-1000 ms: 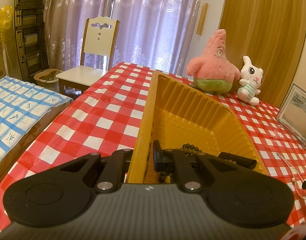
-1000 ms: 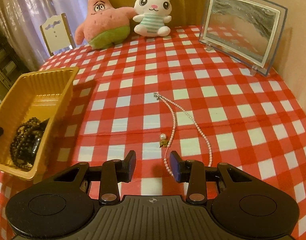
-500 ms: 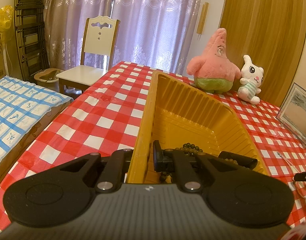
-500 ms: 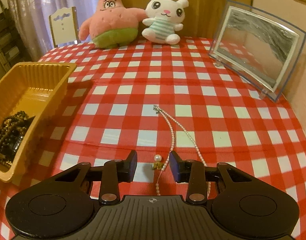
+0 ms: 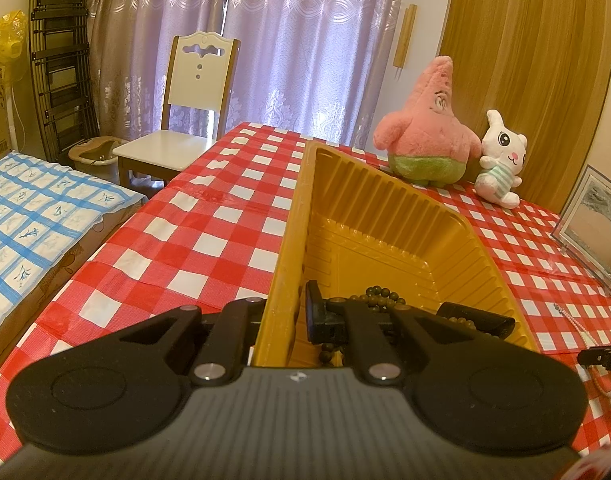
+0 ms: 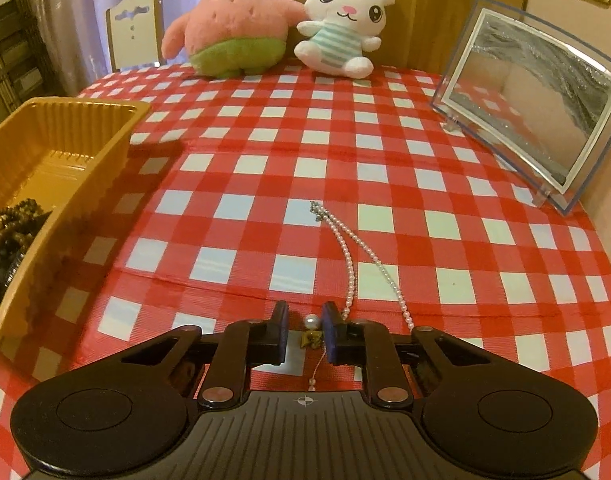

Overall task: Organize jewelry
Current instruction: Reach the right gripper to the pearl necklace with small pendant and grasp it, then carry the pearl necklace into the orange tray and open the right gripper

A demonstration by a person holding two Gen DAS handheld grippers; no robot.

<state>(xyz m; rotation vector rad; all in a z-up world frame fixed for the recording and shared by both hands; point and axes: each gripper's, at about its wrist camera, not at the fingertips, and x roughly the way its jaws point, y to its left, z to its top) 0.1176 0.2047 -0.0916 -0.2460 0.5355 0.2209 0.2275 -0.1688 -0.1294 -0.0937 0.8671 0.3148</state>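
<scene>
Now our right gripper sits low over the checked tablecloth, its jaws just narrowed around the pendant end of the pearl necklace. A single pearl and a small gold charm lie in the gap, and we judge the pads are not yet pressing on them. The rest of the strand trails away across the cloth toward the sand picture frame. Our left gripper is pressed together on the near wall of the yellow tray, steadying it; dark bead bracelets already lie inside.

What worries us: the pendant is tiny and sits on a thin cord, so the pads could meet beside it or scrape the cloth and bunch it. A weak pinch might also let the strand slip out on the lift.

Against a second ago, the right gripper has come lower and nearer the pendant, with the gap tightened; the left has not shifted.
</scene>
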